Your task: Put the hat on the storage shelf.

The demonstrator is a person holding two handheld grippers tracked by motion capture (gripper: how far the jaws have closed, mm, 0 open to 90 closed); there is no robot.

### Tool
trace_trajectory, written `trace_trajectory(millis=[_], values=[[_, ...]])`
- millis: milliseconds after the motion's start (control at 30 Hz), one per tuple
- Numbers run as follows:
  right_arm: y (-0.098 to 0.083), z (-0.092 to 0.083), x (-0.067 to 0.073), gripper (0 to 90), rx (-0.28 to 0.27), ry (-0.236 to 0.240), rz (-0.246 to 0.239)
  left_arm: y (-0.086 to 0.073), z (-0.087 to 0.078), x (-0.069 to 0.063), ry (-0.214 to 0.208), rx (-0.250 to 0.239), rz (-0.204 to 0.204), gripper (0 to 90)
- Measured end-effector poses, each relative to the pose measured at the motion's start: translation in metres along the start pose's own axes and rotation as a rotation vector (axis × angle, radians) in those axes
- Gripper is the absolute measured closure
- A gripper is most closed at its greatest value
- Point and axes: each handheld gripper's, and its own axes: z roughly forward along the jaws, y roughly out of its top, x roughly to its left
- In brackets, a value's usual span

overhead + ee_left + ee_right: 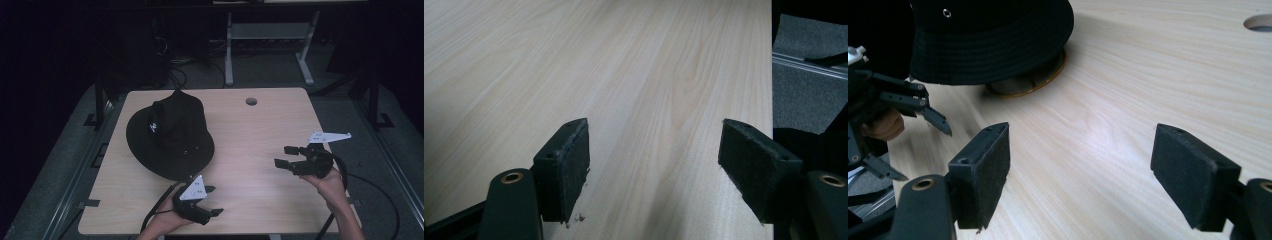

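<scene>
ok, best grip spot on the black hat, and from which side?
Probably the brim of the black hat at its near edge, taken by the left gripper, whose jaws stand open. In the right gripper view the brim sits raised on a round object, leaving a gap for a jaw.

A light wood-grain table (pixel 260 135) with a round cable hole (pixel 251 101) carries a black bucket hat (pixel 170 134), resting over a brown-rimmed object (pixel 1028 82).
</scene>
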Motion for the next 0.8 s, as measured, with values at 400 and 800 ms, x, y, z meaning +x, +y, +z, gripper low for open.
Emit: trace_trajectory(millis=[400, 800], values=[[-0.031, -0.013, 0.003, 22.4, -0.018, -0.018, 0.013, 0.000, 0.000, 0.000, 0.004, -0.001, -0.004, 28.1], [-0.060, -0.022, 0.021, 20.5, -0.060, -0.036, 0.003, 0.000, 0.002, -0.003, -0.002, 0.002, 0.000, 28.0]])
